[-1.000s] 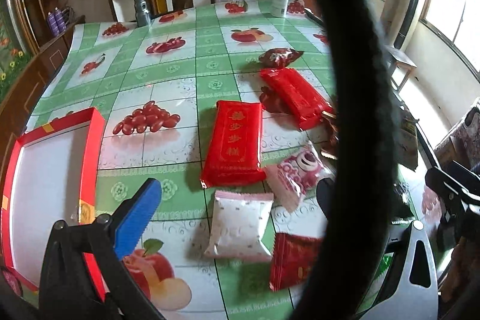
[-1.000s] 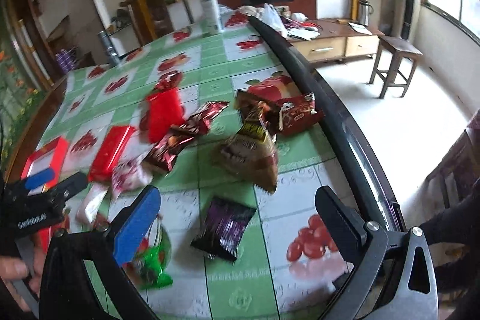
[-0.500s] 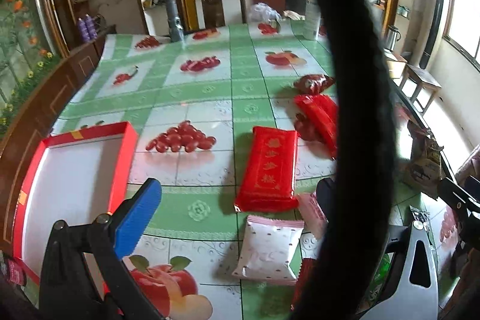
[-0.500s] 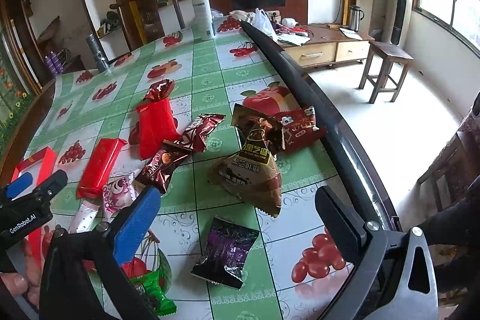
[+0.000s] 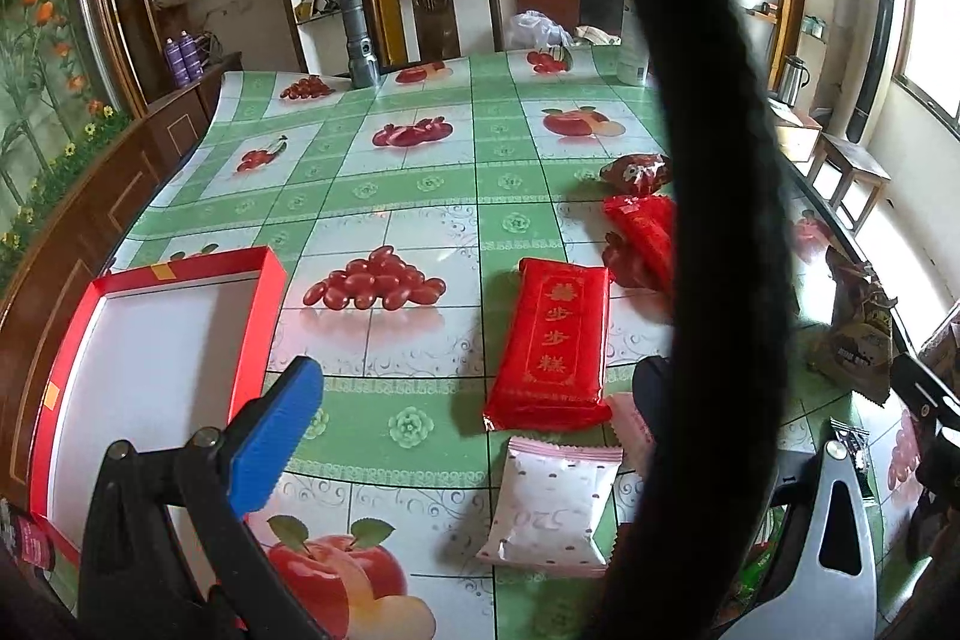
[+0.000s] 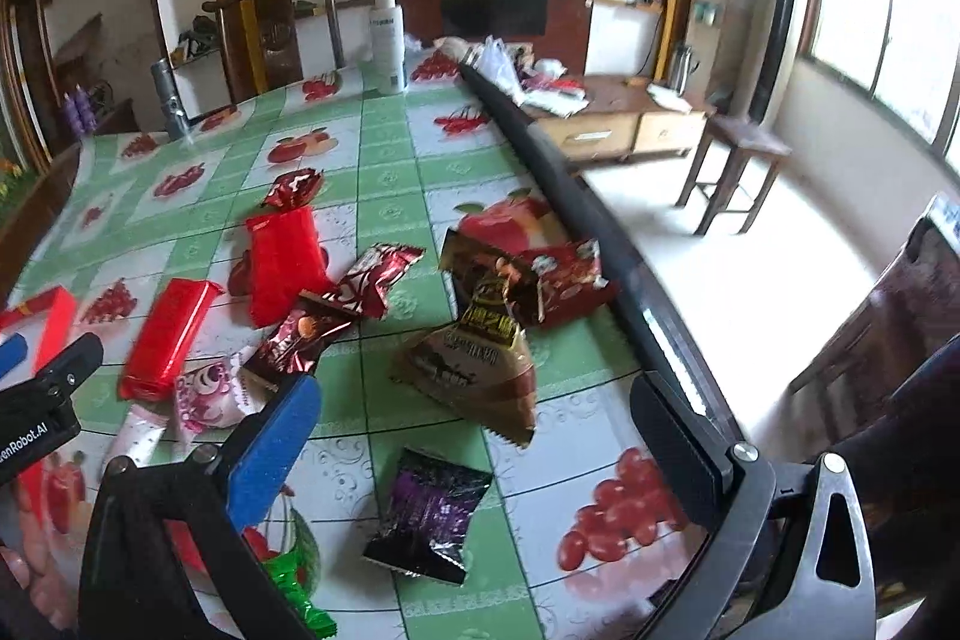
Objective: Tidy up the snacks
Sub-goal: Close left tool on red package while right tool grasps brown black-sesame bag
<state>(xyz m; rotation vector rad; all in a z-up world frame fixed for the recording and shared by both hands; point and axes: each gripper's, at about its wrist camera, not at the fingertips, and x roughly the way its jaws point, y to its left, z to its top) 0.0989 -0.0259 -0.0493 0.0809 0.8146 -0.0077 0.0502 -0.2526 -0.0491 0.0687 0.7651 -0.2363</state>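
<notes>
Hovering wide and empty, the left gripper [image 5: 474, 412] faces a red pack [image 5: 552, 343], flat and stiff, mid-tabletop [image 5: 420, 184] beside the box [image 5: 264, 292]; pinch its long sides. Right gripper [image 6: 480, 436], wide too, overlooks a purple pouch [image 6: 429, 514], light, crinkly, near the front edge.

Left tool [image 5: 468, 400] and right tool [image 6: 480, 436], jaws spread wide, both empty

Fruit-print table [image 5: 420, 196] carries scattered snack packets [image 6: 468, 364] and red box [image 5: 150, 358].
</notes>
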